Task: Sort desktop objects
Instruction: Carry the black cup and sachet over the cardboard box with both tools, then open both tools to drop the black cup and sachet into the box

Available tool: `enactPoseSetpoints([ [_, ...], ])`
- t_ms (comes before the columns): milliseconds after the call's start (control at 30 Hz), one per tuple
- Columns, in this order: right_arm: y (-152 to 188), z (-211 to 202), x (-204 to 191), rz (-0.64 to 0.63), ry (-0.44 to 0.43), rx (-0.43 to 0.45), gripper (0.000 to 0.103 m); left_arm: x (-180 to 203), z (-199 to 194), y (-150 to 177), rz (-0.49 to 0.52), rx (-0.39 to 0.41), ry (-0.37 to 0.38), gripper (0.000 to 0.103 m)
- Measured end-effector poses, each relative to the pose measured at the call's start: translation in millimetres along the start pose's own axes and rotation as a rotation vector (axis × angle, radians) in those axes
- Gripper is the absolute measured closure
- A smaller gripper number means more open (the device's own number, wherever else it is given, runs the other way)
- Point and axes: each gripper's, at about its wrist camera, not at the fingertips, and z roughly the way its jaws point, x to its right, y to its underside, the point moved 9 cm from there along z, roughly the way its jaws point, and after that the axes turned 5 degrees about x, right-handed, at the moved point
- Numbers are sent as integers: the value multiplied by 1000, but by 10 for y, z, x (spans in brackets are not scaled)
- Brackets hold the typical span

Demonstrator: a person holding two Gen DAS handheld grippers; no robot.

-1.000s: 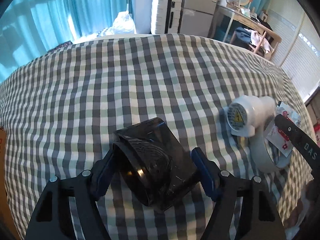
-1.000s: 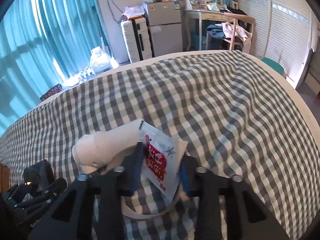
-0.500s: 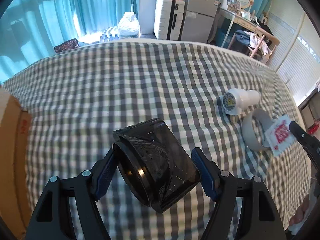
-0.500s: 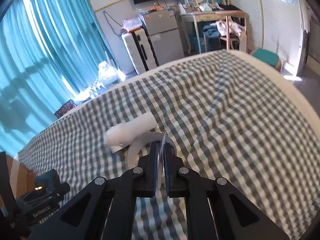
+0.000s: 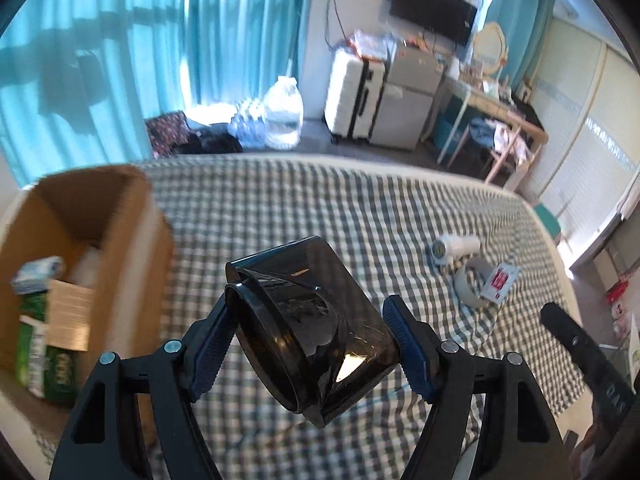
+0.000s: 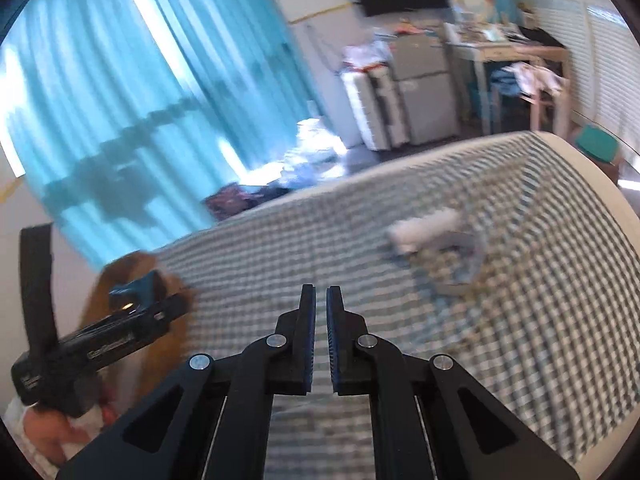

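A bedroom with teal curtains, a white suitcase and a desk lies behind a bed spread with a grey-and-white checked cover (image 5: 304, 216). In the left wrist view, the left gripper (image 5: 310, 350) is clamped on a dark, smoky translucent container (image 5: 308, 332), a squat glossy tub with a round rim, held above the cover with its mouth turned toward the camera. It looks like rigid, light plastic with a slick surface, so a grip across its flat sides, as here, seems safer than one on the curved rim. An open cardboard box (image 5: 120, 240) stands at the left with packets inside. Farther right on the cover lie a white cylinder (image 5: 456, 246), a grey ring (image 5: 470, 286) and a small red-and-white sachet (image 5: 500, 280); the sachet looks thin, limp and hard to pinch unless taken by an edge. In the blurred right wrist view, the right gripper (image 6: 321, 336) has its jaws drawn nearly together with nothing visible between them, above the cover, with the white cylinder (image 6: 424, 226) well beyond it.
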Motion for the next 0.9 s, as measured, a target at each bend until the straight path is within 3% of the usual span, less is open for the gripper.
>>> enactPoseSetpoints([
  [133, 23, -164, -743, -62, -117, 10, 97, -314, -511, -210, -12, 93, -2, 27],
  [267, 127, -136, -1462, -155, -200, -8, 97, -861, -897, -402, -65, 163, -36, 27],
  [500, 511, 142, -2102, -244, -255, -83, 97, -1788, -1033, -382, -149, 166, -154, 27],
  [667, 677, 391, -2051, -250, -215, -126, 97, -2048, -831, -134, -189, 116, -167, 27],
  [833, 436, 510, -1439, -165, -100, -81, 96, -2126, -636, 5, -195, 77, -165, 27],
  [867, 356, 510, -1238, -140, -63, -63, 88, -2149, -577, 14, -200, 68, -167, 27],
  [900, 257, 512, -947, -102, -7, -39, 70, -2180, -515, 22, -204, 62, -174, 27],
])
